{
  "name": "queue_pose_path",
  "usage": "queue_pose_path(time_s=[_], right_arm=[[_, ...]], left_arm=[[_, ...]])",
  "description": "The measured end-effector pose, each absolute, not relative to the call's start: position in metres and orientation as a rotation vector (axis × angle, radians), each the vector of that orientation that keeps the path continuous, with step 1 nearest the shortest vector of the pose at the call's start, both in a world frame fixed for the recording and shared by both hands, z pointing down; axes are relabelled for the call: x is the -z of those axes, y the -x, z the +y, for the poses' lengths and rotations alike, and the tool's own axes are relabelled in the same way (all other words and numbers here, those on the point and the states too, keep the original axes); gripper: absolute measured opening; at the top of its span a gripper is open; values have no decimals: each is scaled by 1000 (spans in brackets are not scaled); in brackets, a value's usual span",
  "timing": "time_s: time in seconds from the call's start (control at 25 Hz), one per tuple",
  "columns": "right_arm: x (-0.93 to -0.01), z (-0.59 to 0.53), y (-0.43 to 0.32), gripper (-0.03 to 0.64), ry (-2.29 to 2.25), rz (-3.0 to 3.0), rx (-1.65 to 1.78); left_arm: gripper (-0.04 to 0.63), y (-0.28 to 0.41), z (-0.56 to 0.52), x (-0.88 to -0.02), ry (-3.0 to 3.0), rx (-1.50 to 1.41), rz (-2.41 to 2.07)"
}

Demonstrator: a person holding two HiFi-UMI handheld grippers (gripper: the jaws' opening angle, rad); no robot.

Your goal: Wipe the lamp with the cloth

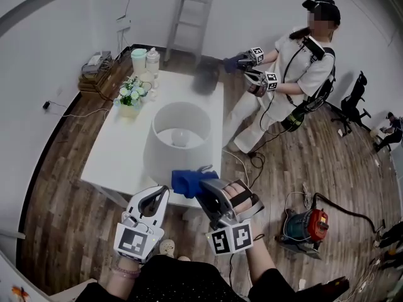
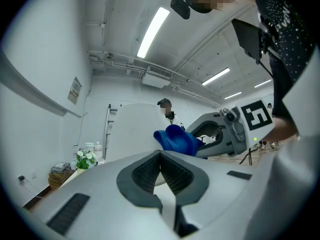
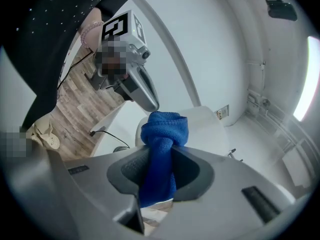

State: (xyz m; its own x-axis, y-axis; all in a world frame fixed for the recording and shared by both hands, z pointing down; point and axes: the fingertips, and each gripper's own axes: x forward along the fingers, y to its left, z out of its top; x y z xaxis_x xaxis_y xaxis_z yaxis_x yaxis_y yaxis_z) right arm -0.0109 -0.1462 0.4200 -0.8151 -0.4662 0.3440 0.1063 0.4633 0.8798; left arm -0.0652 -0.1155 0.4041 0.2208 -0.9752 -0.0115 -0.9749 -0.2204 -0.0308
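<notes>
Head view shows the lamp (image 1: 181,145) upright at frame centre on the white surface (image 1: 119,162). Its shade opens upward, with the bulb (image 1: 181,137) inside. The cloth (image 1: 187,180) is just below the shade's lower edge, pinched in the right gripper (image 1: 204,190), so the wipe goes up-frame. The left gripper (image 1: 158,197) sits lower left, jaws together and empty. Flowers (image 1: 130,93) fill a pot at upper left.

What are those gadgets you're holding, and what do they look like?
The left tool and right tool are pale grey plastic with two tapered jaws lined with dark ribbed pads. Each carries a cube of black-and-white square markers. The wearer has a black speckled top and a beaded bracelet.
</notes>
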Motion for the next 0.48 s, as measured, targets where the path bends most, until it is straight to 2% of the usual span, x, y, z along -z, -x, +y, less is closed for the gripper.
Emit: queue_pose_path(time_s=[0.28,0.48], right_arm=[[-452,-147,-2,117,-245,-2194,1251],[-445,-154,-17,117,-254,-2188,1299]], left_arm=[[8,62,-115,-414,2436,55,1943],[8,62,-117,-413,2438,26,1949]])
